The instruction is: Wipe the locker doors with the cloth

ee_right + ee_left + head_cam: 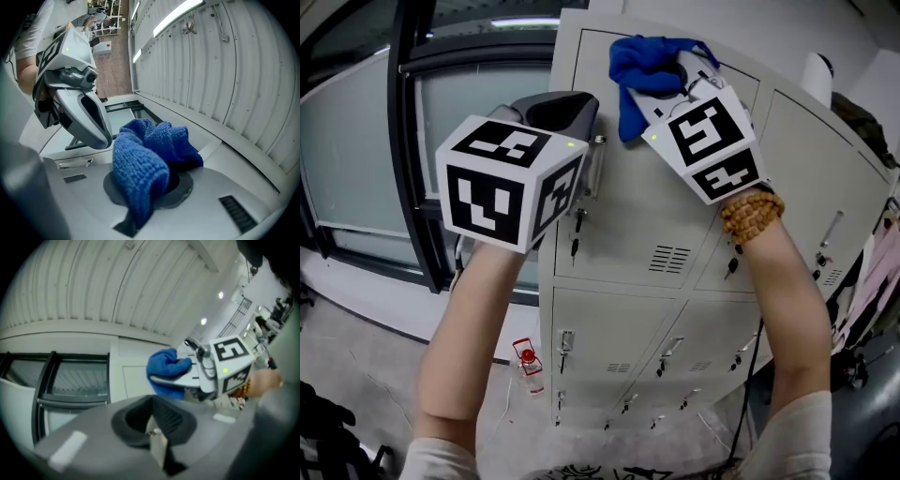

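The locker bank (609, 309) fills the centre of the head view. Its right side runs out of frame, and the forearms hide parts of the lower rows. A dark-framed window (366, 141) stands to the left of it.

Upper-left door (647, 206): both grippers are at this door.

Left gripper (581, 111): positioned at the door's left edge, on the handle (592, 173). In the left gripper view its jaws (152, 427) are clenched on a thin pale metal tab that stands between the dark pads. The housing covers the rest of the handle in that view.

Right gripper (667, 82): positioned at the top of the same door, near the cabinet's upper edge. It grips the blue cloth (642, 75). In the right gripper view the cloth (145, 159) is bunched between the jaws (154, 183) and hides the pads. Cloth contact with the door face cannot be confirmed.

A bead bracelet (752, 214) sits on the right wrist. Keys (576, 246) hang from the door locks. A small red-capped bottle (527, 361) stands on the floor at the cabinet's left foot. Its label is too small to read.
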A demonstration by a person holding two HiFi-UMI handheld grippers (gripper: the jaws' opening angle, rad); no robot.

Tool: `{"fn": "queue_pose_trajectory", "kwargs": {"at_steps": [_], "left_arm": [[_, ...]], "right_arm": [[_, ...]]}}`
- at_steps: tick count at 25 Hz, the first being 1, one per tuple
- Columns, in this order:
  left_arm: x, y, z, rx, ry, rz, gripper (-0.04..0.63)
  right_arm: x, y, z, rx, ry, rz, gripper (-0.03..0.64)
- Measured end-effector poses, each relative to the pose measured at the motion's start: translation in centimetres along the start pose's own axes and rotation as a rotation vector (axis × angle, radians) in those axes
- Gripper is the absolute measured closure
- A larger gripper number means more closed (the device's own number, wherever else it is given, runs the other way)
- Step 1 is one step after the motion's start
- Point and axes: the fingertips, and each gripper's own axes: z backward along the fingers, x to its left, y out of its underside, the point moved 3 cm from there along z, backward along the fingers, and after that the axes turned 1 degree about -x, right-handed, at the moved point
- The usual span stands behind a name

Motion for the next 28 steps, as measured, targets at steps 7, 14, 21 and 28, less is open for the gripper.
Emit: {"fn": "queue_pose_trajectory", "kwargs": {"at_steps": [7,14,21,28], "left_arm": [[-1.6,0.0,-0.6,0.003,0.031,-0.006,0.592],[-3.2,2.0,-0.4,0.026,0.061,0.021,0.592],[-5.2,4.2,0.3,0.051,0.073,0.044,0.592],[-7.2,7.7,1.5,0.085,0.076,0.081,0.592]], "right_arm": [[-2.1,1.2,1.6,-0.007,0.071,-0.041,0.583],[-0.4,3.1,3.7,-0.005,0.096,-0.090,0.583],[5.0,5.3,6.0,0.003,0.069,-0.092,0.583],[11.4,7.5,8.1,0.033,0.030,-0.073,0.583]]}}
